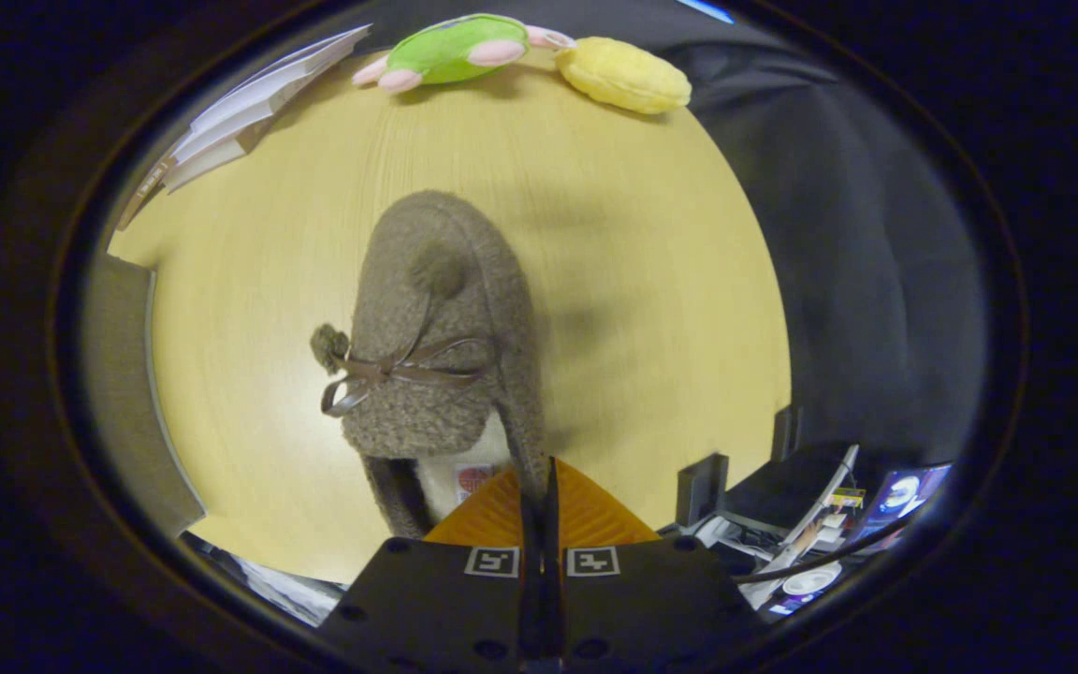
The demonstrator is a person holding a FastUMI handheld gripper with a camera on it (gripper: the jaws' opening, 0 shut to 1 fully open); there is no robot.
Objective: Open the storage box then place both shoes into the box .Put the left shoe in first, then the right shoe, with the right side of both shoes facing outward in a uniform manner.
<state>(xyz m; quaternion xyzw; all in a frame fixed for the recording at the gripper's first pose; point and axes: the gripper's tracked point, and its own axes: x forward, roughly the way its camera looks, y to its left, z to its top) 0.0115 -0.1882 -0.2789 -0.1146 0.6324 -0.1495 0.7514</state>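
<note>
Your tongs (539, 487) have their orange fingers (586, 515) pressed together on the heel rim of a fuzzy brown slipper (441, 318), which hangs just ahead of them, toe pointing away, above the yellow table (651, 309). Only a thin fold of the collar sits between the fingers. The slipper looks light and soft, woolly outside and pale-lined inside, so expect it to sag and swing from that one pinch. Its fleece may slide out if you tip it fast. A deeper bite on the stiffer heel wall would likely hold steadier than the rim edge. Keep clear of the thin leather bow (389, 373) and its pompoms, which would snag. Well beyond the fingers lie a green plush toy (445, 49), a yellow plush toy (623, 77) and a stack of papers (240, 112). A grey box wall (123, 393) stands off to the left of the fingers.
</note>
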